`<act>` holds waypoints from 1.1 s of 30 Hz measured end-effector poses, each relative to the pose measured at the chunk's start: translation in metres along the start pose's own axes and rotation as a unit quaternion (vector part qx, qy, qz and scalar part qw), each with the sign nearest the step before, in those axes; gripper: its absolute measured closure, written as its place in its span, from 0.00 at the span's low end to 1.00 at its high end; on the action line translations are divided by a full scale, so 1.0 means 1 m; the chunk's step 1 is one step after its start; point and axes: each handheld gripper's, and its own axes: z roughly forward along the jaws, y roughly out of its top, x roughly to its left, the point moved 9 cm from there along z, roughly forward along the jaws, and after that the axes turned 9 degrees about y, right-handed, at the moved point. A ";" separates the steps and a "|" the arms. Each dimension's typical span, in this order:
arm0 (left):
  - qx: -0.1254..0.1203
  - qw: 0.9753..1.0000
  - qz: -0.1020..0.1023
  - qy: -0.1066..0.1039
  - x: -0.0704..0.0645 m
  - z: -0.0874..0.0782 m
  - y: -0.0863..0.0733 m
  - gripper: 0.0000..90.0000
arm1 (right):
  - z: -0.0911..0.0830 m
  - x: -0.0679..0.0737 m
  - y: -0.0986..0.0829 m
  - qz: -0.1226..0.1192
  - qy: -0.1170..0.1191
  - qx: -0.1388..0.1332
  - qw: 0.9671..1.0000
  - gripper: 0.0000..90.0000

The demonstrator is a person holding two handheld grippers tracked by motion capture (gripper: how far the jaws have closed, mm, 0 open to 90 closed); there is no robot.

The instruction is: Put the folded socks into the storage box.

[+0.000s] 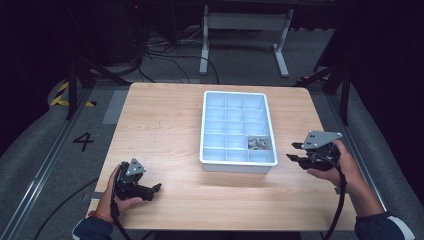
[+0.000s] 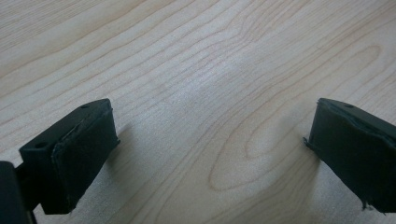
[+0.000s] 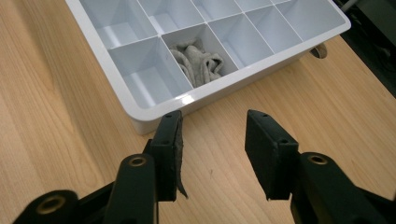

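Risk: we judge the right gripper (image 3: 212,140), jaws spread and empty, could clip the compartment tray (image 3: 154,108) rim reaching the grey cloth (image 3: 198,63); left gripper (image 2: 210,154) likewise spread.

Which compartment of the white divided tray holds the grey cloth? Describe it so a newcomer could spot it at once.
Start at the light wooden table and find the white plastic tray of square compartments near its middle. Go to the column nearest the right gripper, second compartment from the person's end. There lies a crumpled grey cloth; the neighbouring compartments look bare.
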 end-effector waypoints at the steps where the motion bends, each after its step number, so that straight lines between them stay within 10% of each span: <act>1: 0.000 1.000 0.000 0.000 0.000 0.000 0.000 0.02 | 0.000 0.002 -0.003 0.003 0.003 -0.001 1.000 0.62; 33: 0.001 1.000 0.000 0.001 0.000 0.000 0.000 0.02 | 0.003 0.014 -0.069 0.023 -0.029 0.004 0.999 0.38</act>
